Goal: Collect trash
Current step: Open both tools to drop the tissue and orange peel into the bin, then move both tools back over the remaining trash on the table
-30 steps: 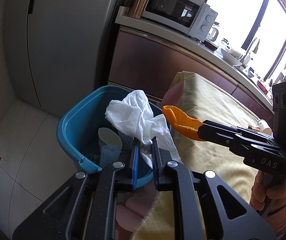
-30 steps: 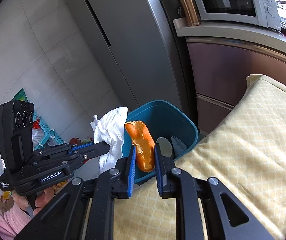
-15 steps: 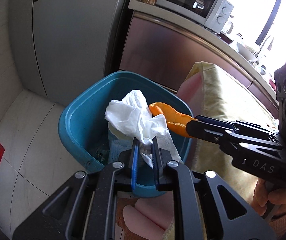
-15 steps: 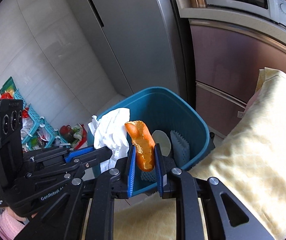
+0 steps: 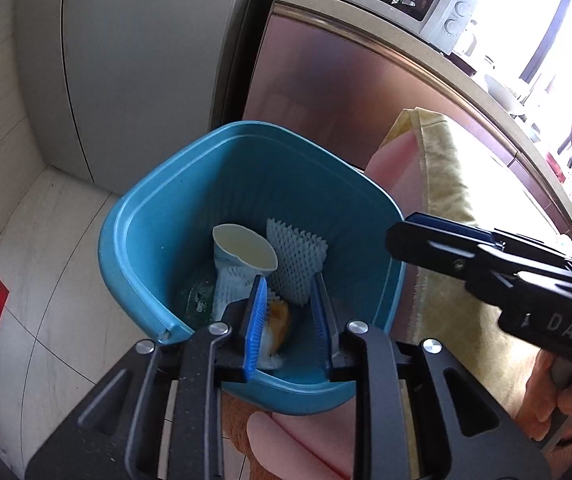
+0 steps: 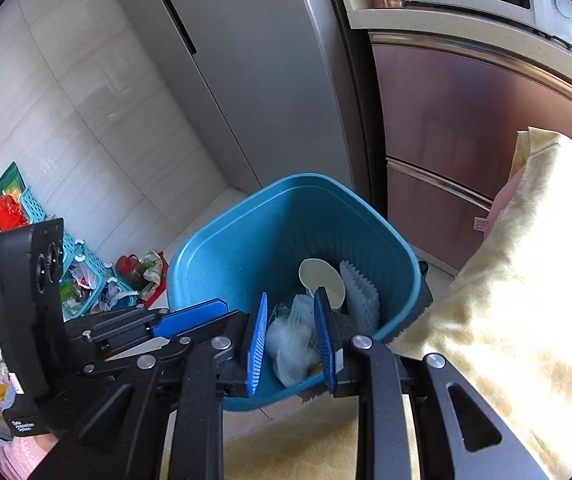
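floor clutter (image 6: 86, 280): lying far left by the wall, well apart from the bin
left gripper (image 5: 288, 316): hovering over the bin, jaws spread wide, gripping nothing
bin (image 5: 134, 240): sitting on the floor, holding cup (image 5: 246, 248), foam net (image 5: 294, 264), tissue (image 6: 290, 344) and orange peel (image 5: 278, 320)
right gripper (image 6: 290, 336): hanging above the bin, fingers parted, carrying nothing
step: drop looking done, trash lying in the bin
next: probably swinging both grippers back toward the table cloth (image 6: 506, 300) for more trash
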